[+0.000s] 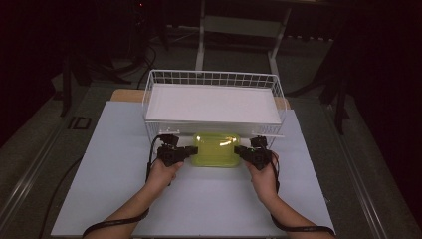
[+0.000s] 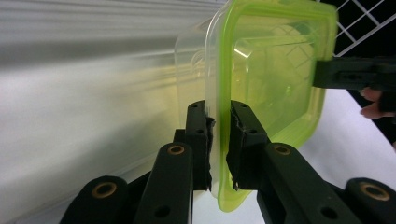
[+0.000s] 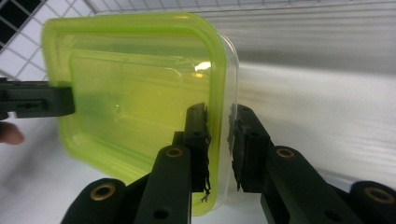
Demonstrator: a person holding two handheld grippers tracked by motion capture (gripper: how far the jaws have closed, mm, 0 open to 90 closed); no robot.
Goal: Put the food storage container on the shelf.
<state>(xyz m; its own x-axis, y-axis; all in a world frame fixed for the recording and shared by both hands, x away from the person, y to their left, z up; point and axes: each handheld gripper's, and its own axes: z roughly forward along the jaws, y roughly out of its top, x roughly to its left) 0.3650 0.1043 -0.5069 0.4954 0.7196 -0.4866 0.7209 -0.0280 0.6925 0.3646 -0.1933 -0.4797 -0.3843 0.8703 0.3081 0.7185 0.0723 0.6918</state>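
Observation:
A translucent yellow-green plastic container with a green lid is held between both grippers, just in front of the white wire basket. My left gripper is shut on the container's left rim. My right gripper is shut on its right rim. In the left gripper view the lid faces the camera, and the other gripper's jaw grips the far edge. The right gripper view shows the lid likewise, with the left gripper's jaw at the far edge.
The wire basket holds a flat white board and stands at the back of the white tabletop. Dark floor and a table frame lie beyond. The person's hands and forearms enter from the bottom.

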